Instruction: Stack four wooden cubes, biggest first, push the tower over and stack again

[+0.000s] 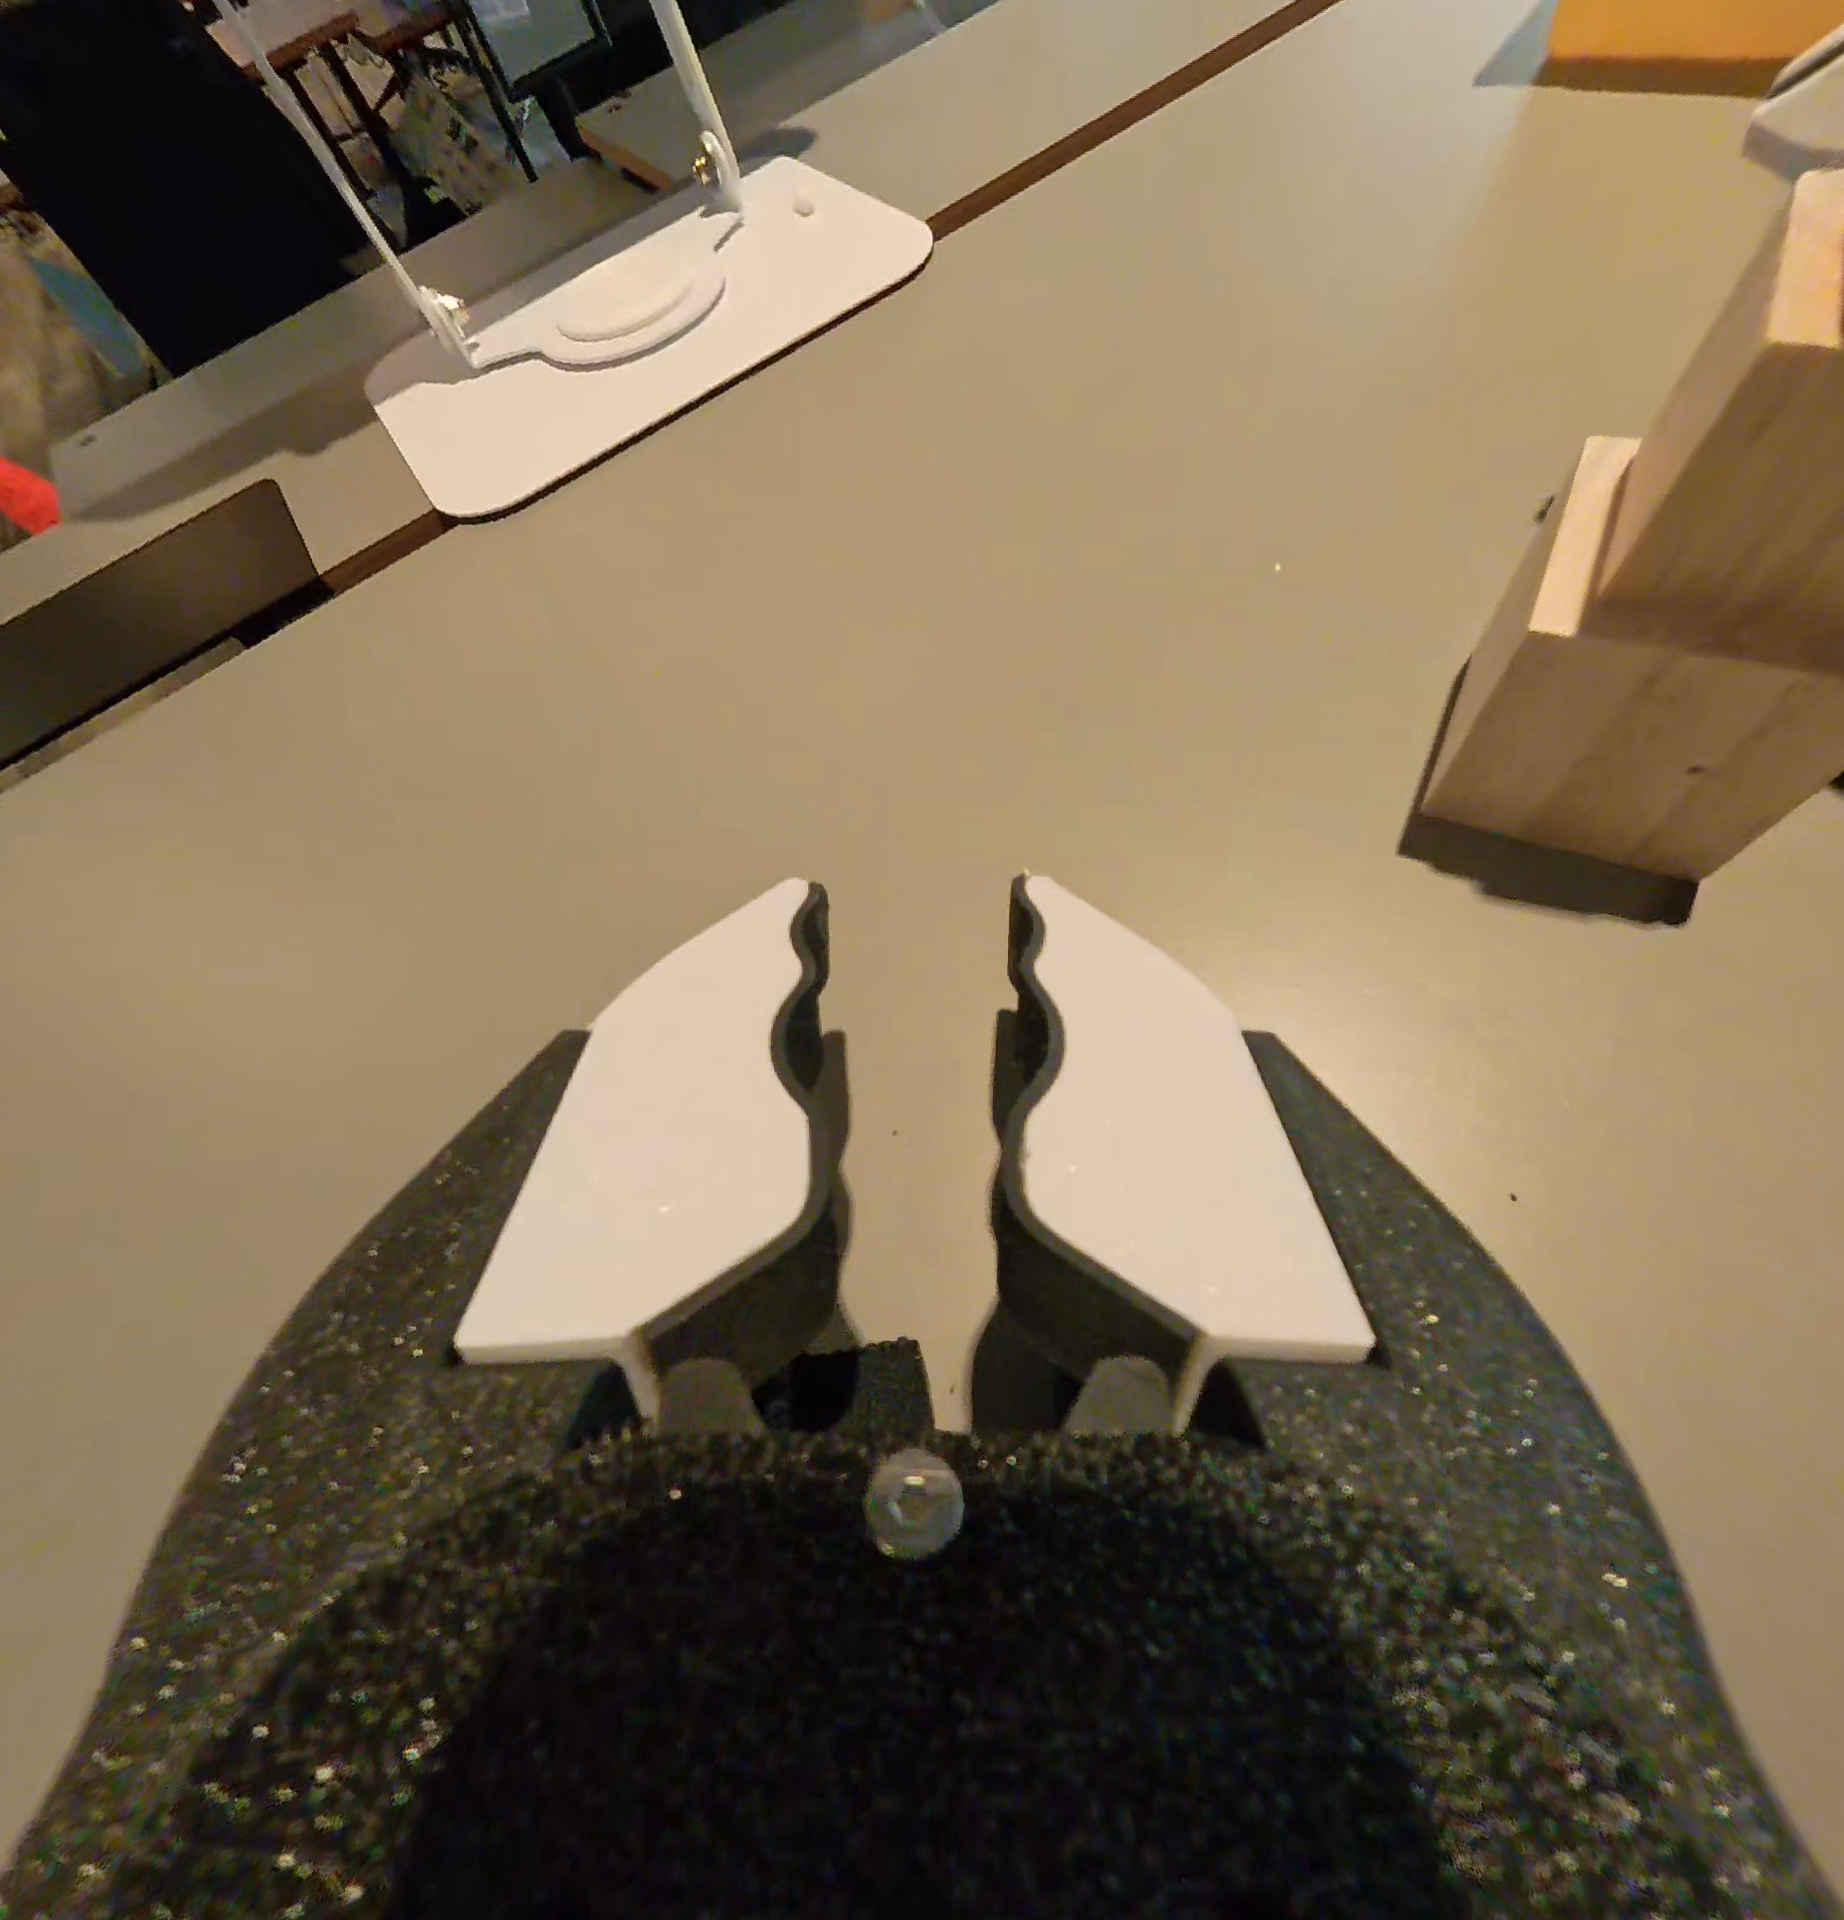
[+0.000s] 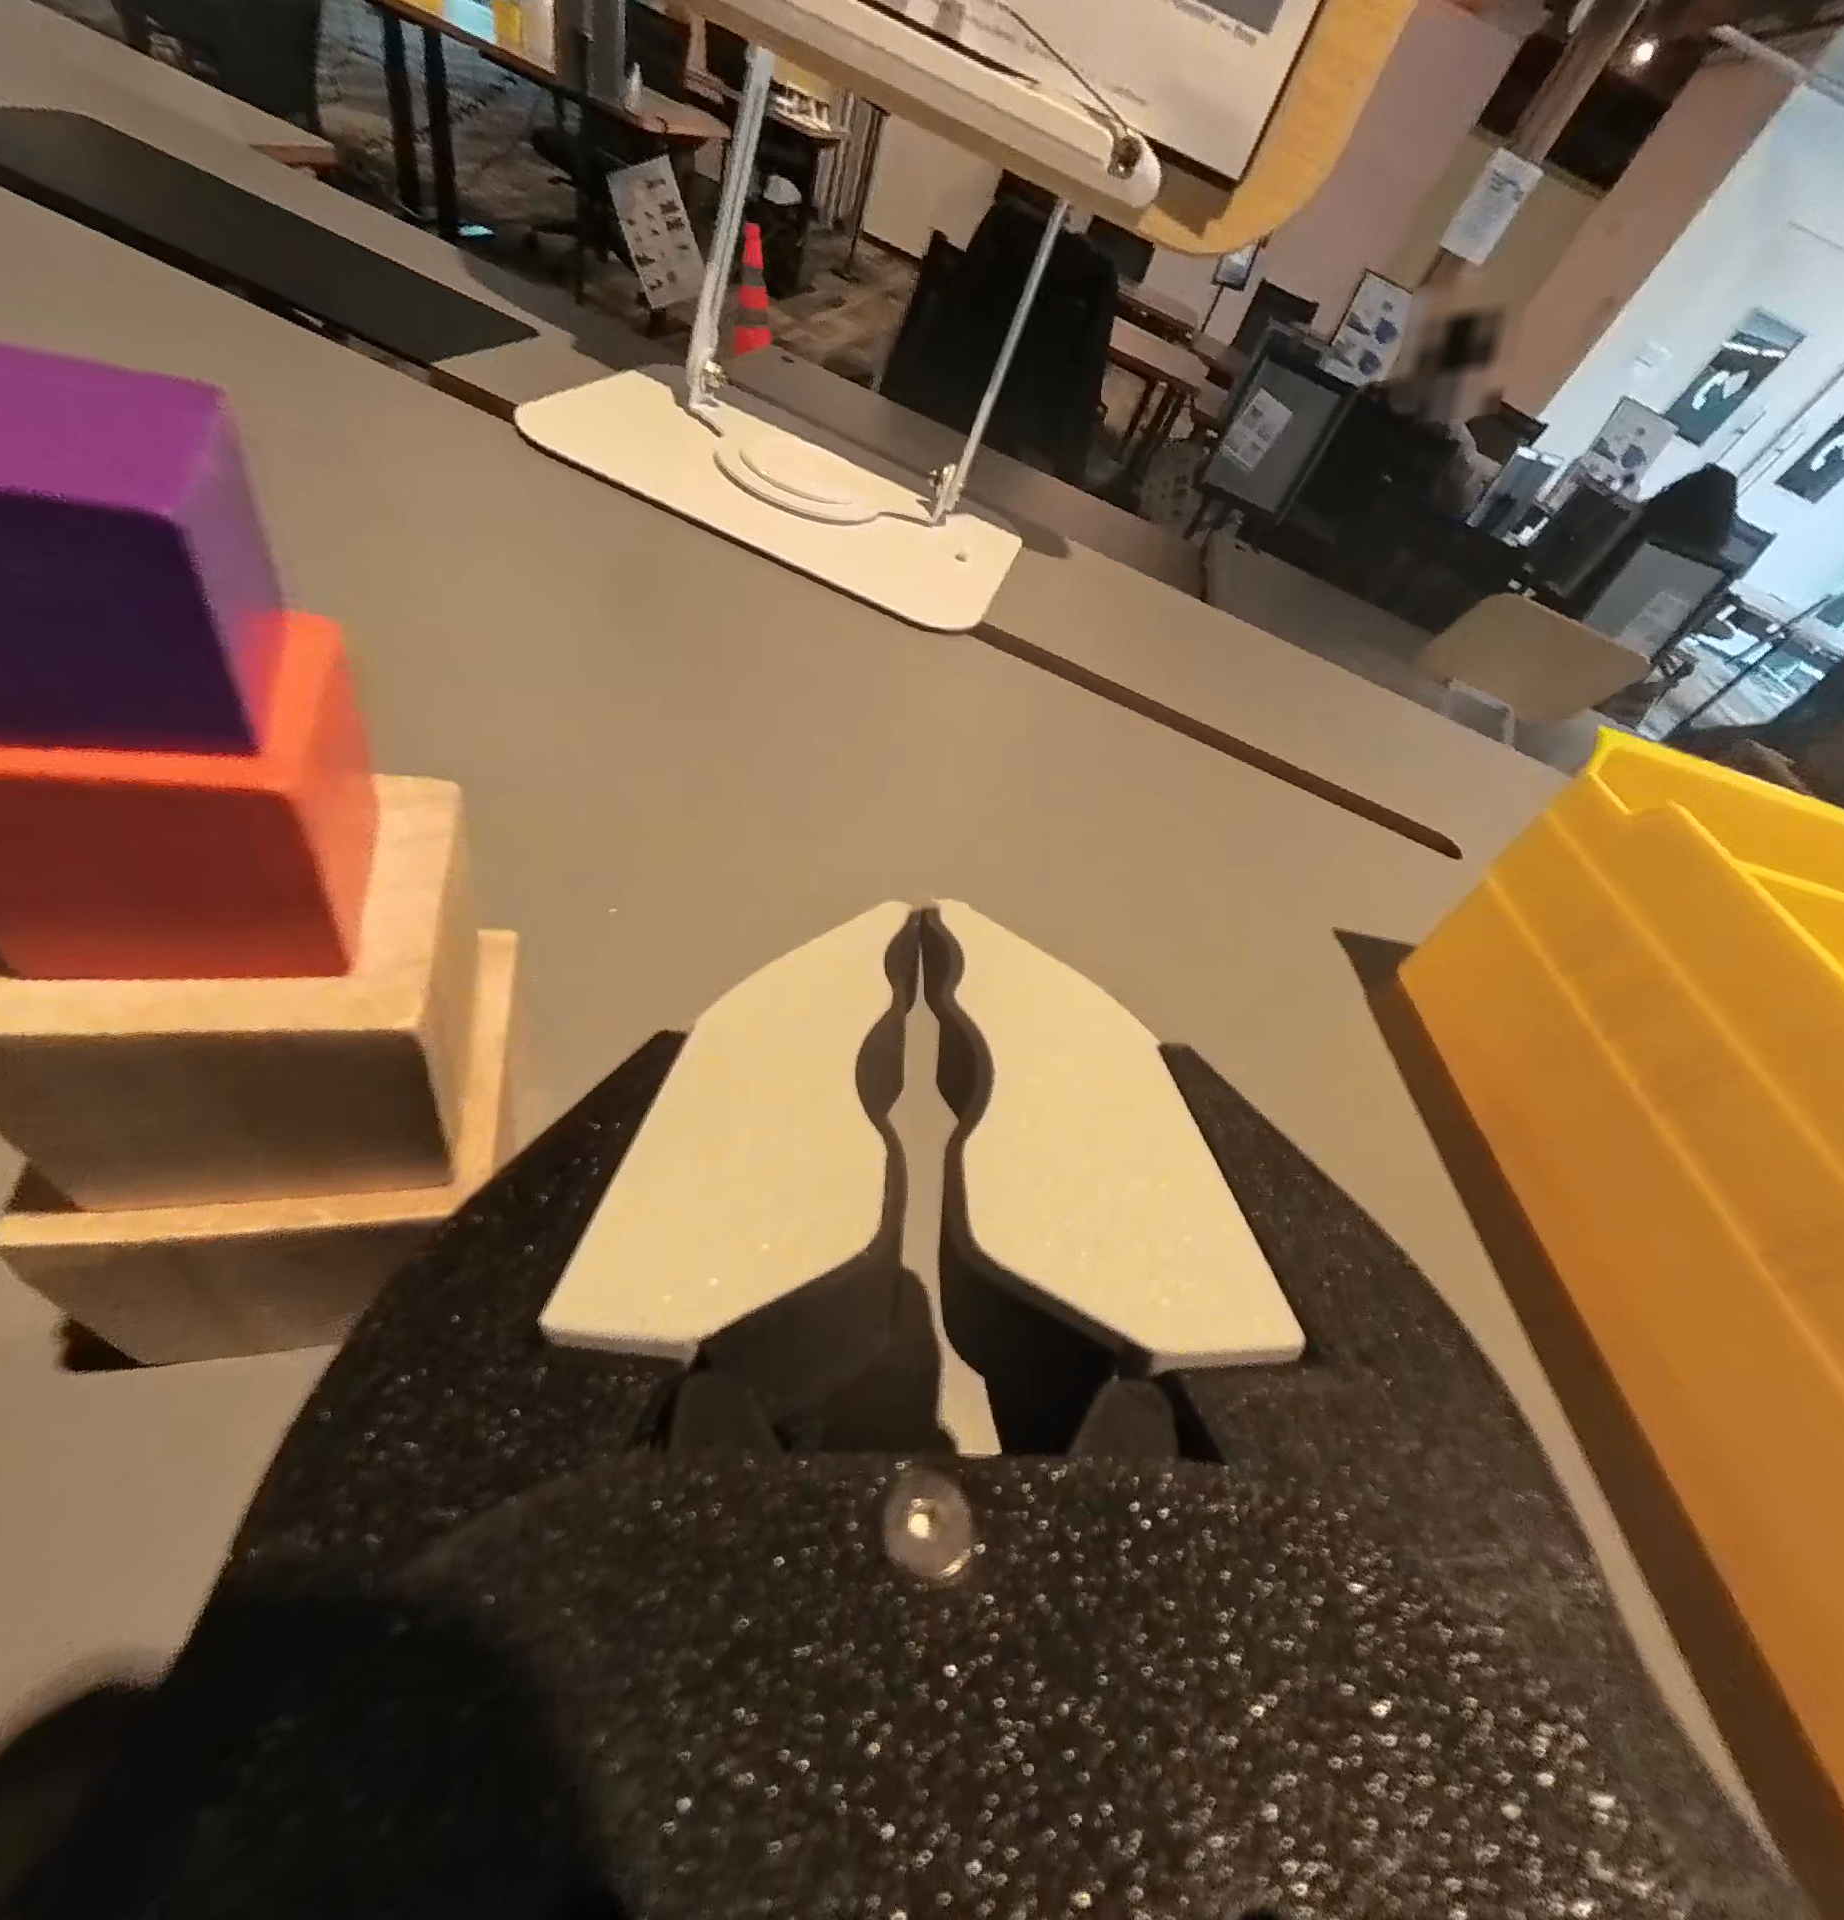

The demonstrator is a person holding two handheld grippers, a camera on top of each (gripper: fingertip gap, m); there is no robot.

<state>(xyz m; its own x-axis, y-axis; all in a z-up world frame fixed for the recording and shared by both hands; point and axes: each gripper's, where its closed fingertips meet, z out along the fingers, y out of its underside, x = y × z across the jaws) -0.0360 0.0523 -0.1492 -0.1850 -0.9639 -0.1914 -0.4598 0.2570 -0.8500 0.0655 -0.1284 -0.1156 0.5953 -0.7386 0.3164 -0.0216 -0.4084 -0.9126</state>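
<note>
To the left of the right claw [image 2: 920,914], whose fingers are pressed together and empty, stands the four-cube tower [image 2: 201,883] on the desk [image 2: 793,790] — just beside it, ready for a leftward shove. The left claw [image 1: 916,894] hangs parted — tower to its right.

Grey matt table [image 2: 793,748], dark seam running across its far part. Directly on it: largest plain wooden cube [image 2: 263,1278], the base of a stack, at the left in the right wrist view and at the right edge in the left wrist view; white flat stand base [image 2: 772,509] with two thin metal uprights, near the seam; yellow plastic bin [image 2: 1645,1091], at the right, well apart from the cube
</note>
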